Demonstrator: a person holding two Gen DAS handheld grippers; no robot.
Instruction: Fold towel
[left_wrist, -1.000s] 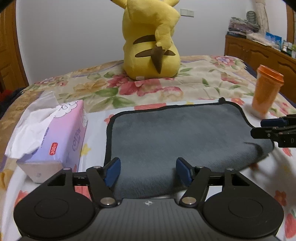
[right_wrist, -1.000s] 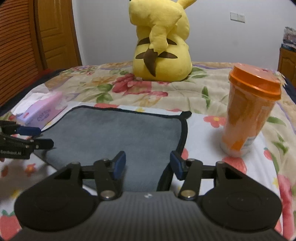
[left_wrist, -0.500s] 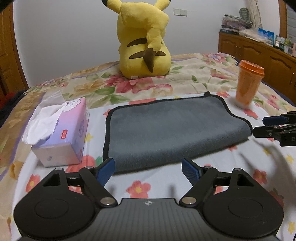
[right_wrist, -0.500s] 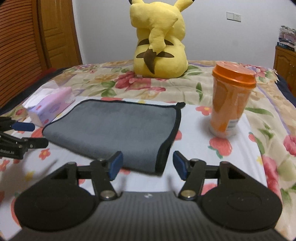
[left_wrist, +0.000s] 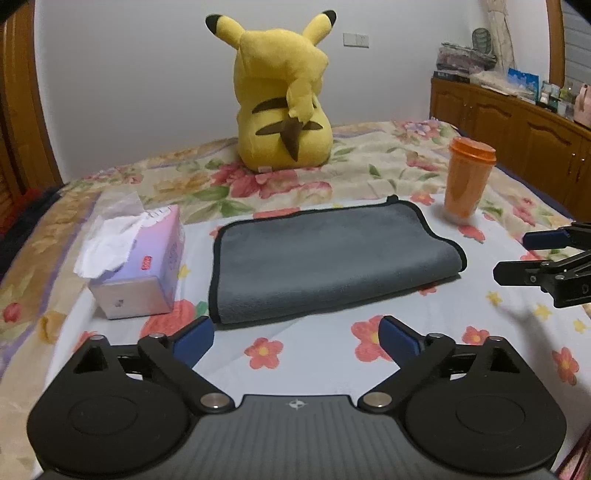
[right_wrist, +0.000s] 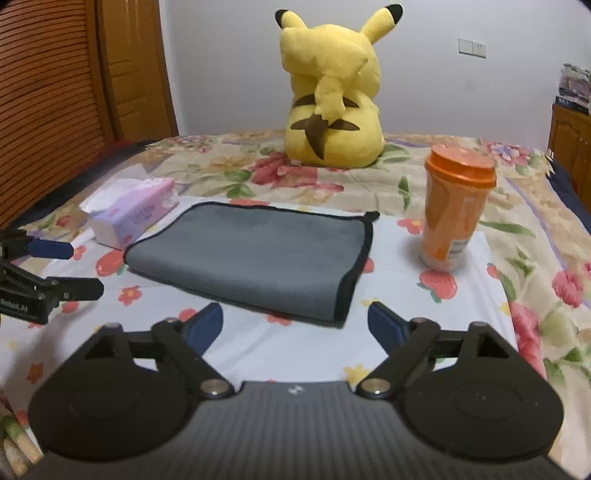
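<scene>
A grey towel with black edging (left_wrist: 325, 258) lies folded flat on the flowered bed; it also shows in the right wrist view (right_wrist: 258, 254). My left gripper (left_wrist: 295, 338) is open and empty, hovering a short way in front of the towel's near edge. My right gripper (right_wrist: 295, 321) is open and empty, just in front of the towel's near right corner. The right gripper shows at the right edge of the left wrist view (left_wrist: 517, 254). The left gripper shows at the left edge of the right wrist view (right_wrist: 85, 267).
A purple tissue box (left_wrist: 140, 266) lies left of the towel. An orange lidded cup (right_wrist: 454, 206) stands to its right. A yellow plush toy (left_wrist: 284, 107) sits behind. A wooden cabinet (left_wrist: 517, 122) stands at the far right, a wooden door (right_wrist: 74, 92) at the left.
Both grippers have pulled back from the towel toward me and risen; they were over its near edge and now stand clear of it. The towel stays folded flat.
</scene>
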